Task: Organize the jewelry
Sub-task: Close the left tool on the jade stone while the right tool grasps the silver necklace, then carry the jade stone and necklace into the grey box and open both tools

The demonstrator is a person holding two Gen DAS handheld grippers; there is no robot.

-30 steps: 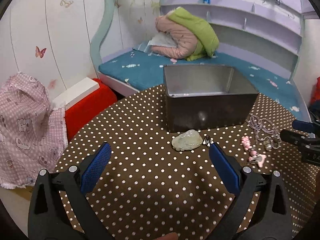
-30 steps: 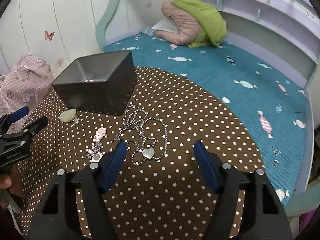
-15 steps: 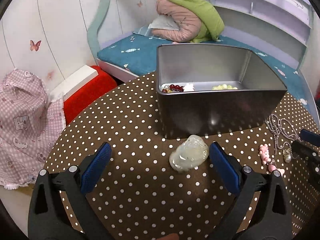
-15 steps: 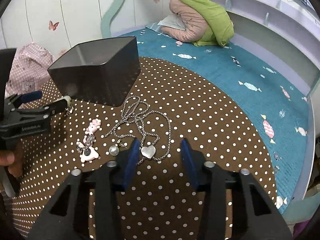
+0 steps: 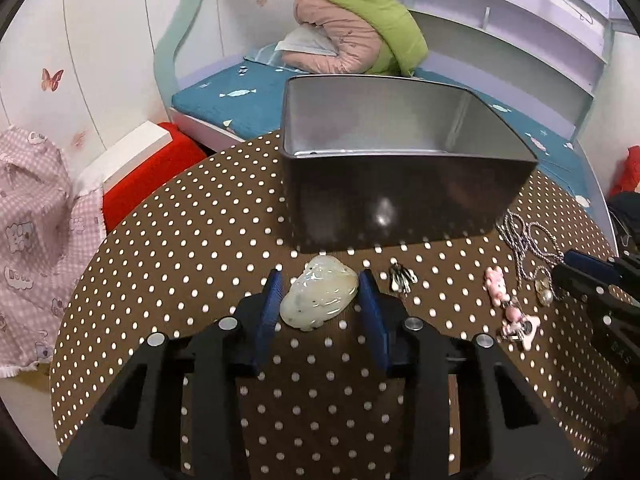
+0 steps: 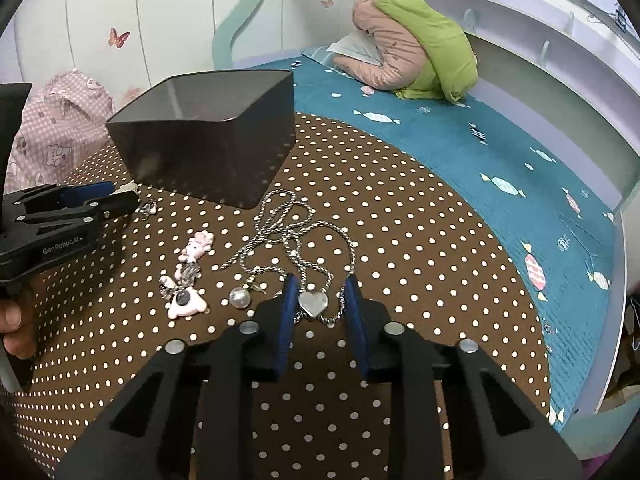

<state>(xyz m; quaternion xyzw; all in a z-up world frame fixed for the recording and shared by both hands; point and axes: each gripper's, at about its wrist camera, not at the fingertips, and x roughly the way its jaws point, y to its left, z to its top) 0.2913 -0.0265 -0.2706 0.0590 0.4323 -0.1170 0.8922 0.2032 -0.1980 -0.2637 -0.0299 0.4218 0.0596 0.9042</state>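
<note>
Jewelry tin (image 6: 208,160) unlabelled; left gripper (image 6: 120,200) body reads "GenRobot.AI".

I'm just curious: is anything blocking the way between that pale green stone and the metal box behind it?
Nothing visible lies between the pale green stone and the metal box; only bare dotted tablecloth. The box's near wall stands taller than the stone.

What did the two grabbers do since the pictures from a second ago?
The left gripper moved in around the pale green stone, jaws closing on it. The right gripper is closing around the heart pendant of the silver chain. The metal box, the pink charm and the pearl stayed put.
</note>
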